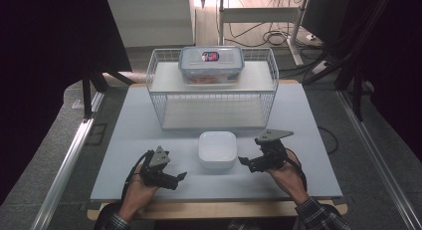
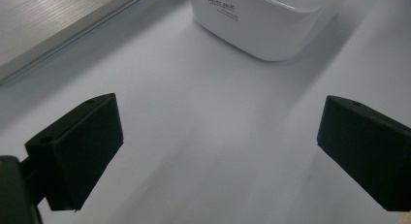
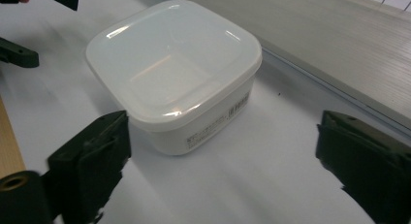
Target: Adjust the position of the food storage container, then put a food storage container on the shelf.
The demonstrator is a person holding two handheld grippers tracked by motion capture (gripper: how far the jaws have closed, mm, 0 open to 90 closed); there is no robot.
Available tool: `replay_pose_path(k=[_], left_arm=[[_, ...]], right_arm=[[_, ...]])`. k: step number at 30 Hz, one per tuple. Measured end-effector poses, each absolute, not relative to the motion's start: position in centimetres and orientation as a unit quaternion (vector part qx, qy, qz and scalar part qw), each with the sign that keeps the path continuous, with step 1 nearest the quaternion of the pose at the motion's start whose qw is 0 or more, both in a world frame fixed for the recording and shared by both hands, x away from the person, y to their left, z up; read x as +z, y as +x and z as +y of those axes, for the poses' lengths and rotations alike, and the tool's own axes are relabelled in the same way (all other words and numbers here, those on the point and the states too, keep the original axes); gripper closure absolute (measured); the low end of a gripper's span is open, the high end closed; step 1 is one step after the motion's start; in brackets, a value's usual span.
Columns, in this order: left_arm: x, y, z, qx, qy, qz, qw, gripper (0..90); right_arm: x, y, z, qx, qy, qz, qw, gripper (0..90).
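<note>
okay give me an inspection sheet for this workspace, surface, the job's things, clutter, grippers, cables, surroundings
Surface: pale tabletop, wooden strip along its near edge.
Job's things: white lidded container at front centre between the grippers; wire basket behind it; clear box with blue-rimmed lid on the shelf across the basket.
Clutter: nothing seen.
Grippers: left gripper and right gripper both open, holding nothing, either side of the white container.
Cables: black cable trails from each gripper; more cables on the floor beyond.
Surroundings: grey floor, metal rails at both sides, dark background.
</note>
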State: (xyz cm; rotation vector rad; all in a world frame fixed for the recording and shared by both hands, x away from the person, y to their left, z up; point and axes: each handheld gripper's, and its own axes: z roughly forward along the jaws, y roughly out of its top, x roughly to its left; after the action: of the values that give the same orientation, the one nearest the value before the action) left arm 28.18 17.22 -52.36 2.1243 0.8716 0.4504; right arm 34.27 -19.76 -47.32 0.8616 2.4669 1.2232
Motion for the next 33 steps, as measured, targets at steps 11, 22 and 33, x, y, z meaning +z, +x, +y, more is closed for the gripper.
replay_pose_path(k=[11,22,33], left_arm=[[-52.4,28.3,17.2,0.169,0.833,0.348,0.395,1.7],[-51.1,28.7,16.8,0.142,0.832,0.340,0.415,4.1],[-49.8,31.5,16.2,0.103,0.821,0.368,0.424,4.3]], right_arm=[[-48.2,33.9,-20.4,0.416,0.299,0.849,0.125,0.9],[-47.5,34.5,-20.7,0.429,0.308,0.842,0.107,0.5],[-46.7,35.3,-19.3,0.417,0.315,0.846,0.111,0.4]])
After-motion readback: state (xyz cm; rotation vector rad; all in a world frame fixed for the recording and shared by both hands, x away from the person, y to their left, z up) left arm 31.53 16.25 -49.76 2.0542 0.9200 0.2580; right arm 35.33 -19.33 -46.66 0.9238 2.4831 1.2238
